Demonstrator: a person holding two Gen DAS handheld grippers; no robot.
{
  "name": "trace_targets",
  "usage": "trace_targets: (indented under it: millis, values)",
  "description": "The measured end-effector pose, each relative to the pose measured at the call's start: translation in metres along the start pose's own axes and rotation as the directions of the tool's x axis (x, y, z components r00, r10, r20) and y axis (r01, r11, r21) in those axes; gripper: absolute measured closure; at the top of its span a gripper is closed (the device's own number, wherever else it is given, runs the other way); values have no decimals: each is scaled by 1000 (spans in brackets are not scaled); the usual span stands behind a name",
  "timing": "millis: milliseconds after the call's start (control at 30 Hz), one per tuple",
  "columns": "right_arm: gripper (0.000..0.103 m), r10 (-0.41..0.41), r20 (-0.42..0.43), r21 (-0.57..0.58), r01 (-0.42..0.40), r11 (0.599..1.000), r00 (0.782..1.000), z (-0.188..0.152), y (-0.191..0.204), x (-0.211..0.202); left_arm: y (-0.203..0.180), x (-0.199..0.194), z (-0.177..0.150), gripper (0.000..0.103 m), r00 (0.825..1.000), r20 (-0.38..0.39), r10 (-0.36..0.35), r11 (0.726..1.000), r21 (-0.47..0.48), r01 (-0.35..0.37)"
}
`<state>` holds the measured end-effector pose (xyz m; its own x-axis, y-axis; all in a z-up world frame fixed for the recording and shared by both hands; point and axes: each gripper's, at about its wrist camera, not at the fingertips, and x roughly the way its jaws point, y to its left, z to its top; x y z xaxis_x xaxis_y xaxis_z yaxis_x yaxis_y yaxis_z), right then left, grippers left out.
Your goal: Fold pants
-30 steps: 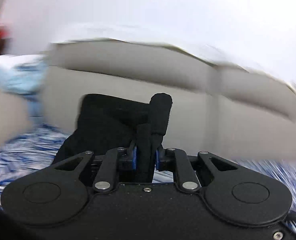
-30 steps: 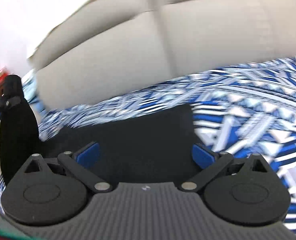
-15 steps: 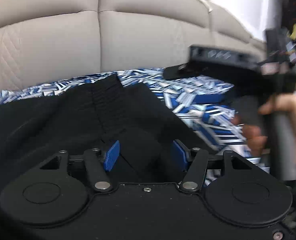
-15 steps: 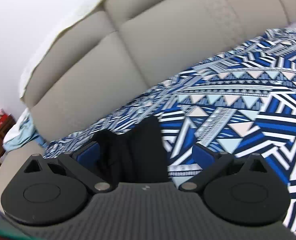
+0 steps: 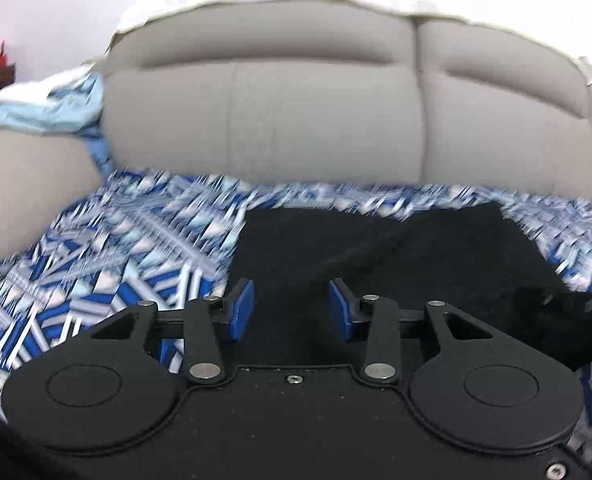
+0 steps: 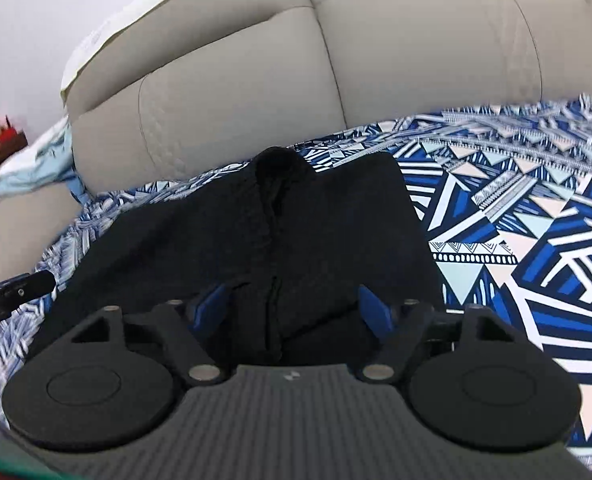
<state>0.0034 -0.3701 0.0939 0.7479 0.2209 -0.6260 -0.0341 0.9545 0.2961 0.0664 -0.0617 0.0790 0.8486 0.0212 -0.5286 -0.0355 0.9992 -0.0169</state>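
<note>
Black pants (image 5: 375, 256) lie spread on a blue and white patterned blanket (image 5: 116, 264) on the sofa seat. My left gripper (image 5: 291, 310) hovers low over their near left edge. Its blue pads (image 5: 242, 310) stand apart and are closing, with flat cloth under the gap and nothing pinched. In the right wrist view the pants (image 6: 335, 220) show a raised centre ridge running toward my right gripper (image 6: 294, 307). Its jaws are closing around that ridge, and the pads (image 6: 375, 308) are clear of the cloth. The left gripper's tip (image 6: 12, 288) shows at the left edge.
The beige sofa backrest (image 5: 315, 112) rises right behind the pants, and its armrest (image 5: 24, 184) lies to the left. A light blue cloth (image 5: 44, 104) is bunched on the armrest. Dark wooden furniture (image 6: 0, 152) with red items stands far left. Bare blanket (image 6: 515, 220) stretches to the right.
A second ago my left gripper was shut on a lifted bunch of black cloth. It has let go, and the pants now lie on the blanket. The right jaws have narrowed around the ridge.
</note>
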Motion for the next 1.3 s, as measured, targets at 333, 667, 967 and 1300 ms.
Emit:
trace_targets:
  millis: [333,667,967,1300]
  values:
    - [44,-40,70,-5,40,999,997,3,5,20,-4,20,-22,68,988,-147,39,999,-21,-43]
    - [100,-170,184,71,160,985,968,5,-34,-37,-25,-5,-22,67,984,-159,-79,996,38,86]
    - [34,47,84,72,-53,996,995,-17,-10,-27,-28,2,-29,66,982,-163,-96,994,40,104]
    - [58,-126,142,-25,131,991,982,-6,26,19,-29,4,-31,66,985,-151,-87,994,56,97]
